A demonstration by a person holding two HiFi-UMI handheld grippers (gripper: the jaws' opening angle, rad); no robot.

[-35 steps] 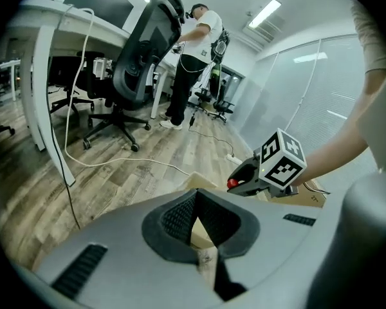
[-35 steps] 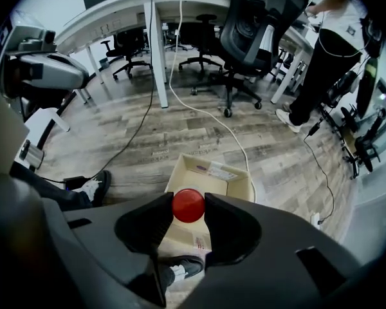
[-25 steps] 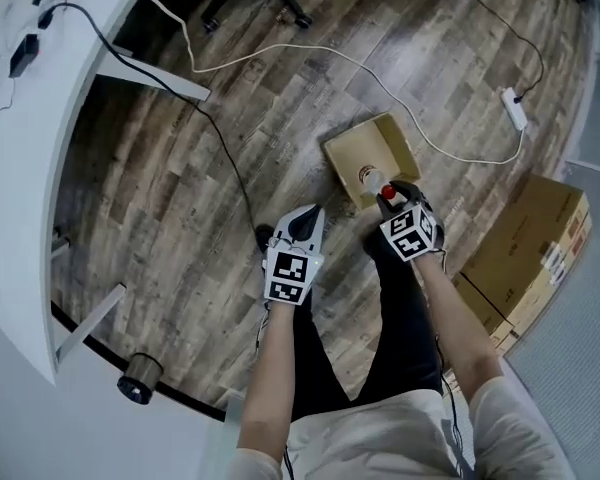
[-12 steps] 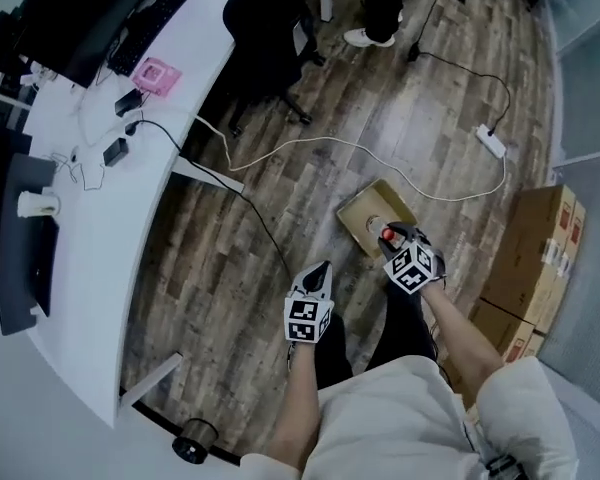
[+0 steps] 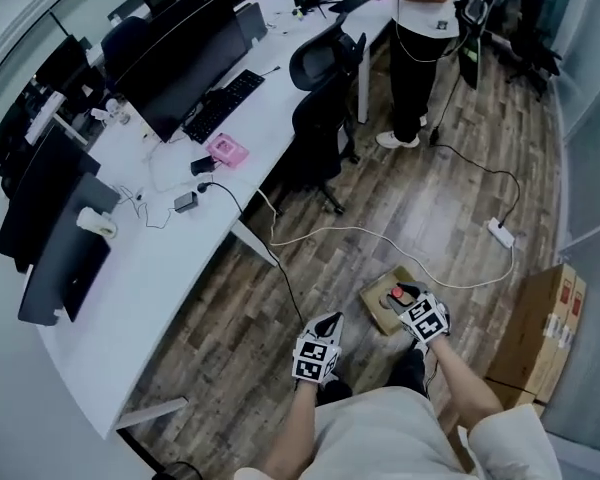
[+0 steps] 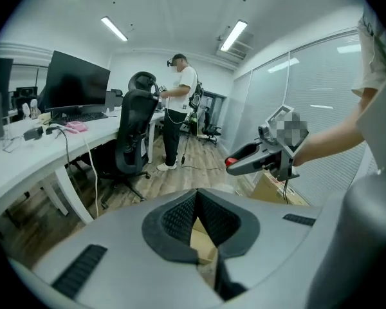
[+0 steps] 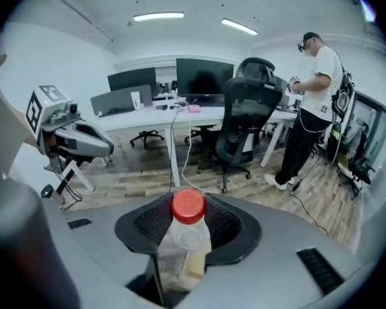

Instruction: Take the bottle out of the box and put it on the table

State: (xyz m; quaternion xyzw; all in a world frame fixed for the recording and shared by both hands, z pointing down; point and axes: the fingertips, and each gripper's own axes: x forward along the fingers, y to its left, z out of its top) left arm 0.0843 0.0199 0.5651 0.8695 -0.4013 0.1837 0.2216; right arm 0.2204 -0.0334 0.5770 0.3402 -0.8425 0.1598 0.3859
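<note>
Grippers number two, one in each of the person's hands, both held above the wooden floor and well apart from the desk. The right gripper (image 5: 400,296) has its jaws spread fairly wide and clamped on the neck of the single bottle (image 7: 187,227), a clear one with a red cap, which stands upright between the pads. The left gripper (image 5: 329,320) carries nothing; its jaws meet at the tips.

One small open cardboard box (image 5: 376,310) sits on the floor just under the held bottle, which is clear of it. At least two closed cartons (image 5: 542,323) stand near the floor's right edge.

One long white desk (image 5: 150,268) curves along the left. It bears several dark monitors, one black keyboard (image 5: 223,103), one pink item (image 5: 226,150) near its front edge, and one white cup-like object (image 5: 97,224) towards its near end.

Between the grippers and the desk's front edge lie one white cable (image 5: 380,236), running to one power strip (image 5: 501,233), and one dark cable dropping from the desk. One black office chair (image 5: 325,108) stands against the front edge farther along, and one other person (image 5: 420,28) stands at the desk's far end.
</note>
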